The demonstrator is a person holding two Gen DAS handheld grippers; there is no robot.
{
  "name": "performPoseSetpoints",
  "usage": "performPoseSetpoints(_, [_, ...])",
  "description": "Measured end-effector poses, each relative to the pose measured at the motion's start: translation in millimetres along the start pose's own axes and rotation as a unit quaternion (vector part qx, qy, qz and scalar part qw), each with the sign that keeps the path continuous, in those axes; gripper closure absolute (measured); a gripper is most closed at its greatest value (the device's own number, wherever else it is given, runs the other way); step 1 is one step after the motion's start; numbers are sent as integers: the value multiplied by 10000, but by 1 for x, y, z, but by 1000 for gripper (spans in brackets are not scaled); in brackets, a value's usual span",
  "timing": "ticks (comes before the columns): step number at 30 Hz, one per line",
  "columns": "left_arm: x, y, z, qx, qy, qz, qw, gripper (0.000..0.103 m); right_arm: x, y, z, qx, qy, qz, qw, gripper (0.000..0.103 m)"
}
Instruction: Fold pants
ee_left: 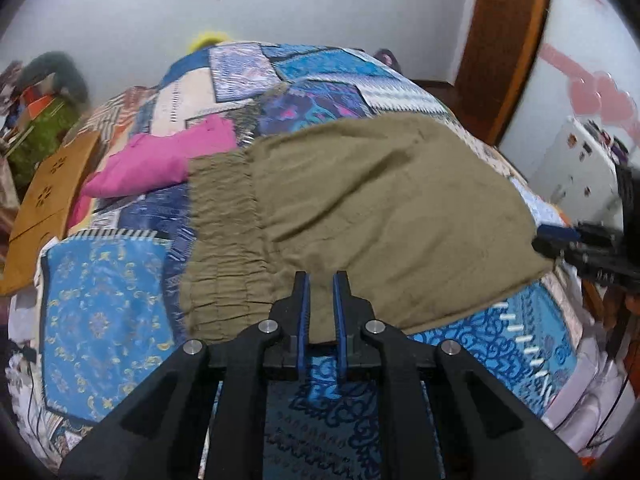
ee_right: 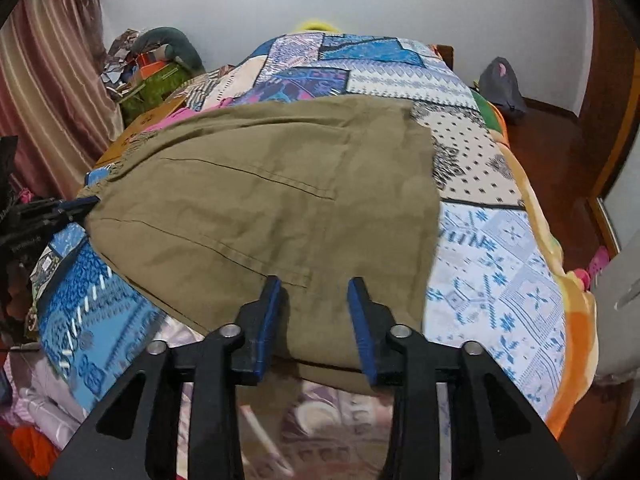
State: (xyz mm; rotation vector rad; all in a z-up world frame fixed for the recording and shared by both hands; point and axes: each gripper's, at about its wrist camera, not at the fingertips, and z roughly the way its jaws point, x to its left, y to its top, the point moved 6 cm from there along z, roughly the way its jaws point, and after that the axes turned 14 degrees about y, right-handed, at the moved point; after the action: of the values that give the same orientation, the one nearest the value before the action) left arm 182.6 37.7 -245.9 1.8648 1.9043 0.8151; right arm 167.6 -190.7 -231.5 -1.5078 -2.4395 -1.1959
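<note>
- Setting: a bed covered by a patchwork quilt (ee_left: 108,320) of blue, white and purple panels, set against a pale wall (ee_left: 120,8); a wooden door frame (ee_left: 504,40) stands at the right of the left wrist view.
- Left gripper (ee_left: 321,280): the jaws stand a narrow gap apart, with olive cloth visible between the blue pads (ee_left: 305,304); nothing is clamped. The tips lie over the near edge of the pants, beside the waistband.
- Right gripper (ee_right: 316,286): the jaws are spread wide, holding nothing, and straddle the near edge of the pants where the cloth drapes over the side of the bed.
- Pants (ee_left: 380,216): olive-brown, lying flat across the quilt in a broad, already doubled shape. The long axis runs left to right across the bed in both views.
- Waistband (ee_left: 224,240): a gathered elastic band at the left end of the garment in the left wrist view, so the waist points left; the opposite end reaches the right gripper (ee_left: 560,240), seen blurred at that edge.
- In the right wrist view the left gripper (ee_right: 76,208) touches the left edge of the pants (ee_right: 260,200); two stitched seams cross the cloth obliquely.
- Surroundings: a pink garment (ee_left: 160,160) lies on the quilt just beyond the waistband; a brown cardboard piece (ee_left: 44,200) sits at the left bed edge; striped curtains (ee_right: 48,72) hang at the far left of the right wrist view.
</note>
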Motion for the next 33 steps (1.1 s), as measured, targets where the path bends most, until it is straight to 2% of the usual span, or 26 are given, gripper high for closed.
performPoseSetpoints(2, [9, 8, -7, -56, -23, -112, 9999, 91, -2, 0, -2, 9, -4, 20, 10000, 60])
performPoseSetpoints(5, [28, 26, -18, -229, 172, -227, 9993, 91, -4, 3, -6, 71, -94, 51, 9999, 60])
performPoseSetpoints(8, [50, 42, -18, -251, 161, -388, 9988, 91, -6, 11, -19, 30, -213, -61, 9998, 60])
performPoseSetpoints(11, [70, 56, -5, -207, 363, -458, 9981, 91, -9, 29, -31, -146, -316, -164, 9993, 59])
performPoseSetpoints(15, [89, 72, 26, 75, 463, -698, 9965, 91, -21, 61, -38, -400, -499, -289, 9975, 57])
performPoseSetpoints(19, [85, 83, 52, 229, 419, -680, 9965, 90, -39, 91, -28, -497, -651, -336, 9961, 57])
performPoseSetpoints(24, [78, 96, 80, 291, 536, -470, 9970, 68, -68, 128, -5, -590, -713, -183, 9955, 57])
performPoseSetpoints(29, [76, 102, 102, 337, 586, -244, 9974, 53, -89, 153, 25, -552, -659, -20, 9963, 53])
performPoseSetpoints(33, [76, 100, 121, 478, 501, -258, 9973, 52, -104, 167, 58, -352, -652, -44, 9972, 53])
